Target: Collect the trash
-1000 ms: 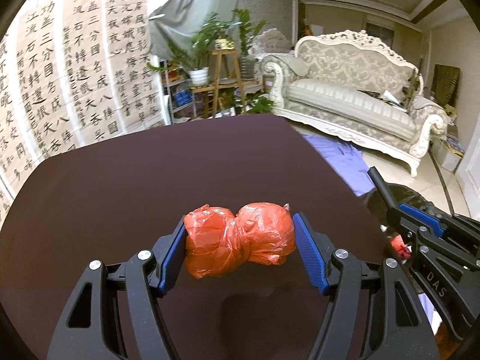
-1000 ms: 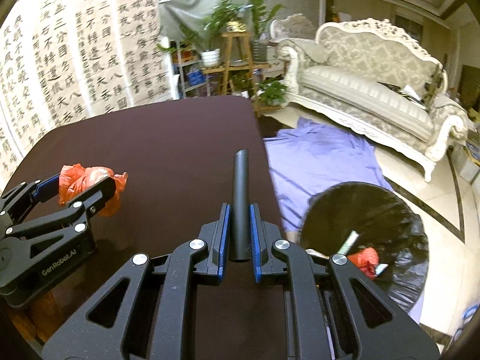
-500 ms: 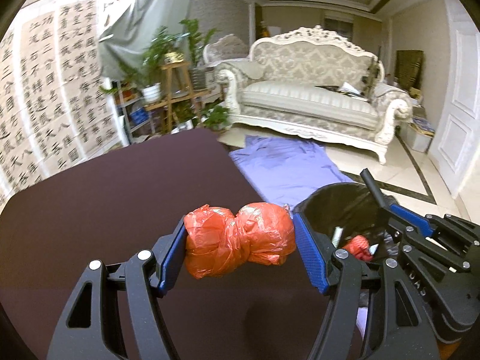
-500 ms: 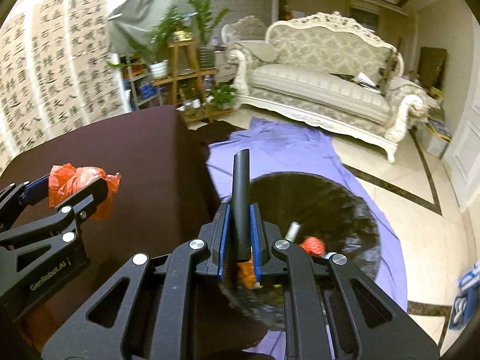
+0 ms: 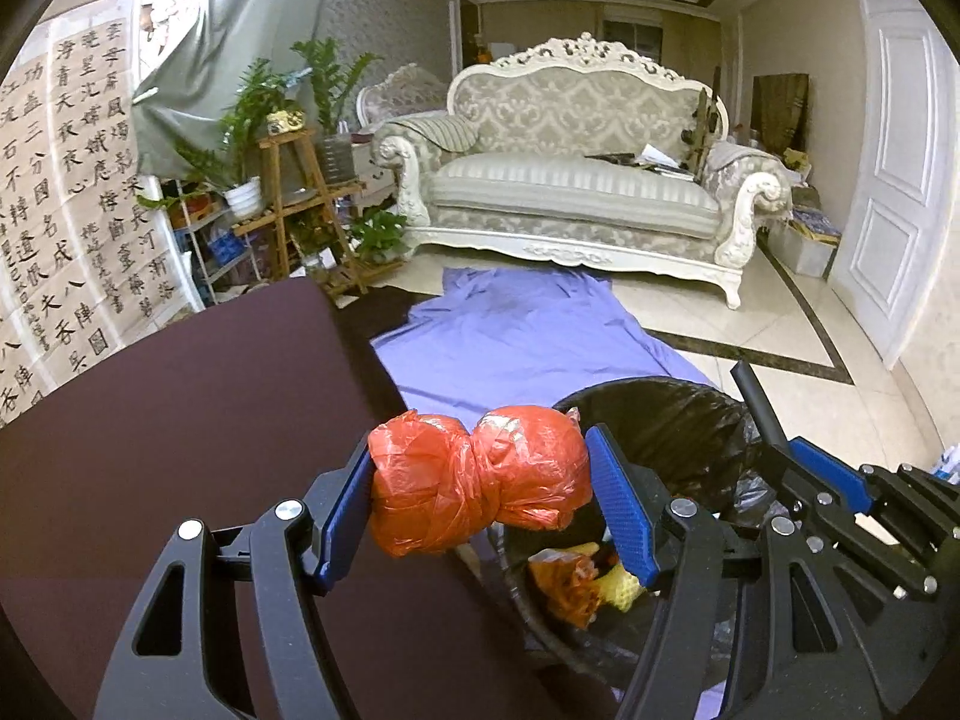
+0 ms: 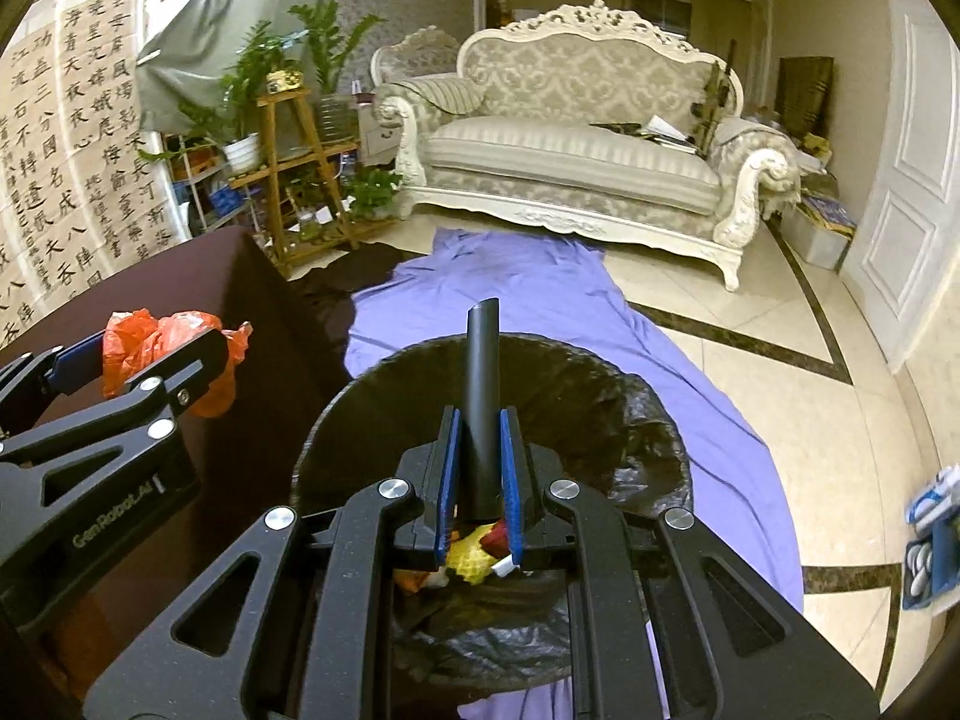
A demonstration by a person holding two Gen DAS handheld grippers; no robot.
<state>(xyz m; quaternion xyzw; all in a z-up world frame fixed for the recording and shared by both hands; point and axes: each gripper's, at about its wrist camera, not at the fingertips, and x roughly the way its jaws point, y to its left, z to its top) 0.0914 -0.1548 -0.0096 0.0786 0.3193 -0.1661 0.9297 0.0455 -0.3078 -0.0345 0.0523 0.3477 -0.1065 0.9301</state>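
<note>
My left gripper (image 5: pixel 480 492) is shut on a crumpled red plastic bag (image 5: pixel 474 489), held at the right edge of the dark brown table (image 5: pixel 180 420), beside the bin. The bag also shows in the right wrist view (image 6: pixel 162 348). My right gripper (image 6: pixel 480 456) is shut on a black tube (image 6: pixel 483 396) that points up, held over the black-lined trash bin (image 6: pixel 630 408). The bin (image 5: pixel 678 420) stands on the floor by the table and holds several pieces of trash (image 5: pixel 576 582). The right gripper also shows in the left wrist view (image 5: pixel 804 468).
A purple cloth (image 6: pixel 540 288) lies on the tiled floor under the bin. A white ornate sofa (image 5: pixel 576 192) stands at the back. A wooden plant stand (image 5: pixel 294 204) with potted plants is left of it. Calligraphy sheets (image 5: pixel 66 192) hang on the left wall. A white door (image 5: pixel 900 180) is at the right.
Both grippers moved right from over the table toward the bin, keeping the red bag and the black tube. The right gripper is now over the bin opening.
</note>
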